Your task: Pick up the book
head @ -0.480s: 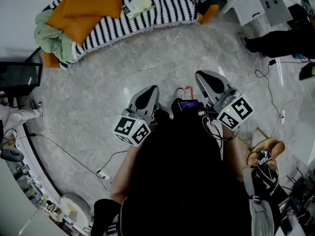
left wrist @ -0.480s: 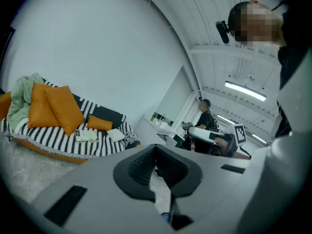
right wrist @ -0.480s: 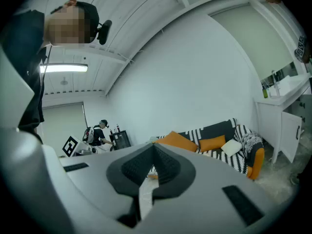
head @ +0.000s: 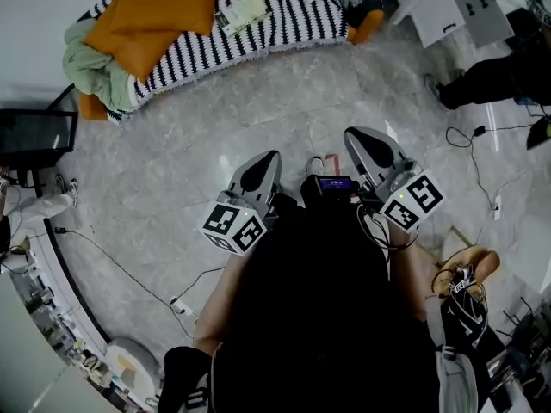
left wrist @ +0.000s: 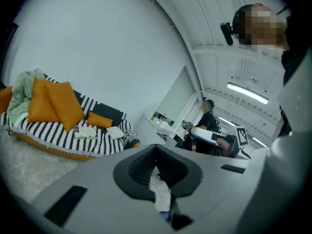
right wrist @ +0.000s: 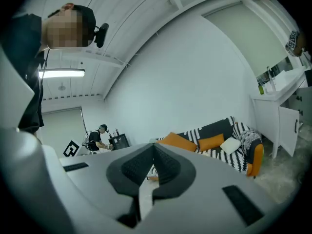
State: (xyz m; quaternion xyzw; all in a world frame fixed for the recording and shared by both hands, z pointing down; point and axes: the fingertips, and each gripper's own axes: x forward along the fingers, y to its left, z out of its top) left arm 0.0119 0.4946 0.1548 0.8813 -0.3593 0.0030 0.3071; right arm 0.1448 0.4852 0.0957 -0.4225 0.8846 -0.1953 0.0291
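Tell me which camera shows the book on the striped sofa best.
The head view: it looks down on the book, whole cover showing, on the striped sofa beside an orange cushion. The left gripper view catches it small, at a shallow angle. The right gripper view shows the sofa; the book can't be made out.

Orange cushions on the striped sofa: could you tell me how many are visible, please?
3: one large cushion at the sofa's left end, a second large cushion overlapping it, and a small cushion further right. Others may be hidden.
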